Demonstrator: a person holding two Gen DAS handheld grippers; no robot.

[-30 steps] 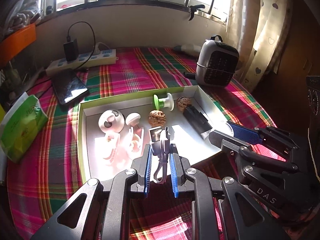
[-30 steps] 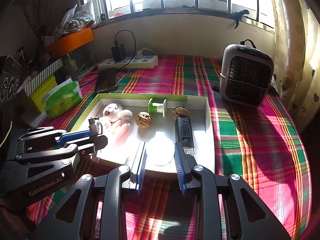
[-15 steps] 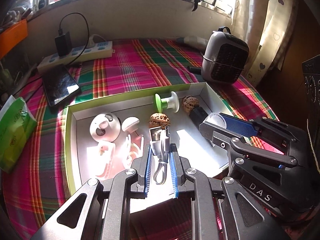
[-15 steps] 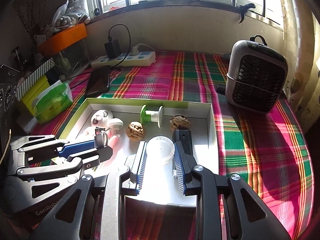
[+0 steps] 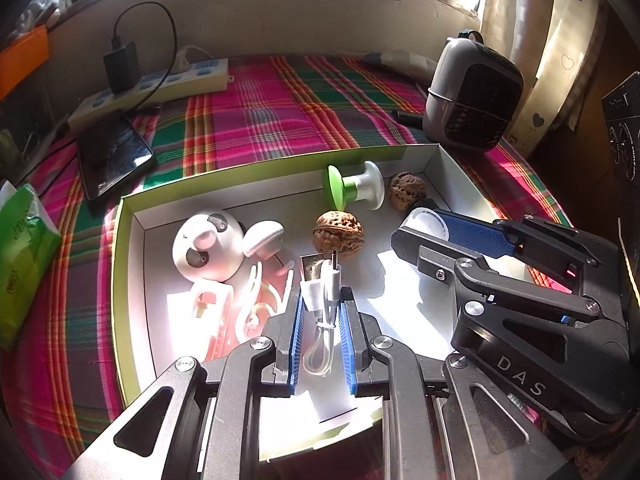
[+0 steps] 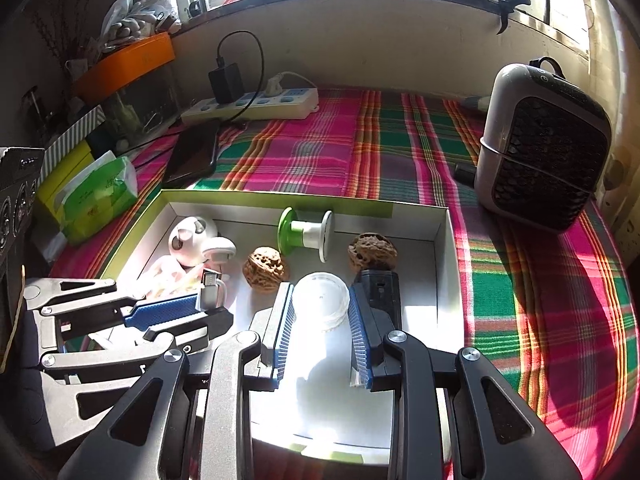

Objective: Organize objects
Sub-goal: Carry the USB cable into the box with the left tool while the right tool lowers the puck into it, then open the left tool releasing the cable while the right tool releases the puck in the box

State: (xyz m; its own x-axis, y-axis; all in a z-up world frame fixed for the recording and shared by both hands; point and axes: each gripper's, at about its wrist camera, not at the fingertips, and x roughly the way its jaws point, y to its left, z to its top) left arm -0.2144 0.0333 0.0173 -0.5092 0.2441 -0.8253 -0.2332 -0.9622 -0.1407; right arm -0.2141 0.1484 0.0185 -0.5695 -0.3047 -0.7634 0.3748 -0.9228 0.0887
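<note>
A shallow white box with a green rim (image 5: 132, 208) (image 6: 444, 240) lies on the plaid cloth. My left gripper (image 5: 320, 312) is shut on a short white USB cable (image 5: 322, 292) (image 6: 212, 292), held over the box's middle. My right gripper (image 6: 320, 312) is shut on a clear round lid (image 6: 322, 300) (image 5: 426, 224) over the box's right half. Inside the box lie two walnuts (image 5: 339, 232) (image 6: 372, 250), a green and white spool (image 5: 354, 190) (image 6: 304, 234), a white round toy (image 5: 206, 246), pink clips (image 5: 240, 308) and a black device (image 6: 380, 292) partly hidden behind the right gripper's fingers.
A grey heater (image 6: 544, 152) stands at the right back. A power strip (image 5: 160, 86) with a black charger, a dark phone (image 5: 112, 156) and a green tissue pack (image 5: 20, 268) lie to the left. An orange box (image 6: 128, 64) sits on a left shelf.
Both grippers have moved forward and lower over the box, each keeping hold of its item. The box and its contents look larger and nearer.
</note>
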